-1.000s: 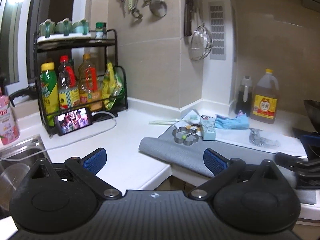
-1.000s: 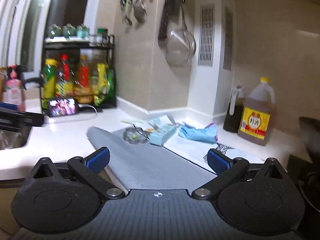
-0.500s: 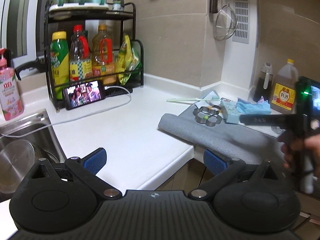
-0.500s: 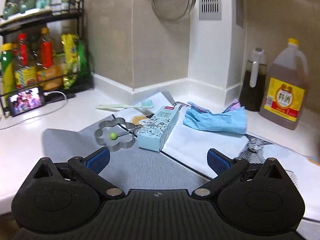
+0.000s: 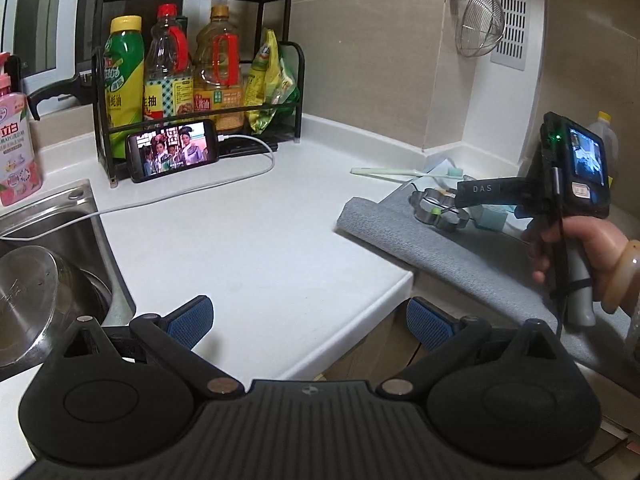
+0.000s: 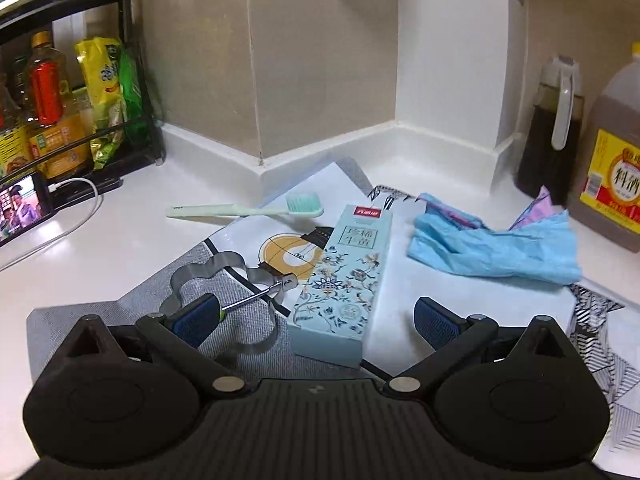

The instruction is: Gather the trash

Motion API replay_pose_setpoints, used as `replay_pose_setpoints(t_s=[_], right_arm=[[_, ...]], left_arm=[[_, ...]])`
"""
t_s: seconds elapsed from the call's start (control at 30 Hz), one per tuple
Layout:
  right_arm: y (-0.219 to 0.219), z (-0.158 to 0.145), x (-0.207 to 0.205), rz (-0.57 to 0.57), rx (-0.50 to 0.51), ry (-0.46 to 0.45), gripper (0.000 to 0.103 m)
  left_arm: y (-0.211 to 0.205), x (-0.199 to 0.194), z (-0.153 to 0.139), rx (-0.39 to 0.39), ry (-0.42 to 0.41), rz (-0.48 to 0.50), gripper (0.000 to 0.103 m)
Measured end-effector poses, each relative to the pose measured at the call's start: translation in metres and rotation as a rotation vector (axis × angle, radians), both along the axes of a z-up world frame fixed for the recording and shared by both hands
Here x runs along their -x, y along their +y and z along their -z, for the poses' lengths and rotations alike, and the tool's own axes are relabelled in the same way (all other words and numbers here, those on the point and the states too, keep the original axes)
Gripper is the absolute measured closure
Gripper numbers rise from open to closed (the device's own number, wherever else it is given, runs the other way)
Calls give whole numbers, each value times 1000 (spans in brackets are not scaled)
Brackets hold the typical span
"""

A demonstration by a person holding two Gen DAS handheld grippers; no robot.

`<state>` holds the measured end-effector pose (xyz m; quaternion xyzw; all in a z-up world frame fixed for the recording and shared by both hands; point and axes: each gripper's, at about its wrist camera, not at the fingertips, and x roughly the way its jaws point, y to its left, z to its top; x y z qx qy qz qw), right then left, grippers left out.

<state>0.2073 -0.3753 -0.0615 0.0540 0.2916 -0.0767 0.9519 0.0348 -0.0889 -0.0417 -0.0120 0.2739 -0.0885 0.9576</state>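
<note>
The right gripper hung over the grey mat with its jaws spread wide and nothing between them. The box, a pale blue carton, lay flat on the bench just ahead, its near end sitting between the two pads and a little toward the left one. Its long axis ran from about 6 o'clock up to 12:30, nearly in line with the gripper's own reach, so the jaws already straddled its narrow width. The metal ring lay at 10 o'clock, touching or just beside the box's left edge, and the left pad stood over it. The crumpled blue wrapper lay at 1 o'clock, apart from the box. The toothbrush lay crosswise at 11 o'clock, farther back.

The left gripper was also wide open and empty, held off the bench edge, well apart from the litter at its 2 o'clock. The right one was plainly nearer; I judged the box its likely first pick.
</note>
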Motion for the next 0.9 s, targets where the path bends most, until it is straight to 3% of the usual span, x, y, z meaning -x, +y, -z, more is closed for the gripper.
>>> replay_pose_setpoints(t_s=[0.1,0.23,0.4,0.53,0.77,0.9], right_arm=[[-1,1,5,33,-14,-19,0],[-5,-7,42,27,-10,-102,0],[0,-13,111,-39,116,-174,0],[-6,-20,166,-16,187,-204,0],[-27,-36,222,82,173,-256,0],[-52,-44,222,151,50,-256,0]], left_arm=[[2,-1,0,4,-1,0,0],[4,-1,0,10,-6,7,0],[2,2,3,24,1,35,0],[0,11,-1,35,-16,54,0],[-1,24,-10,55,-36,49,0],[-4,29,-18,49,-57,35,0]])
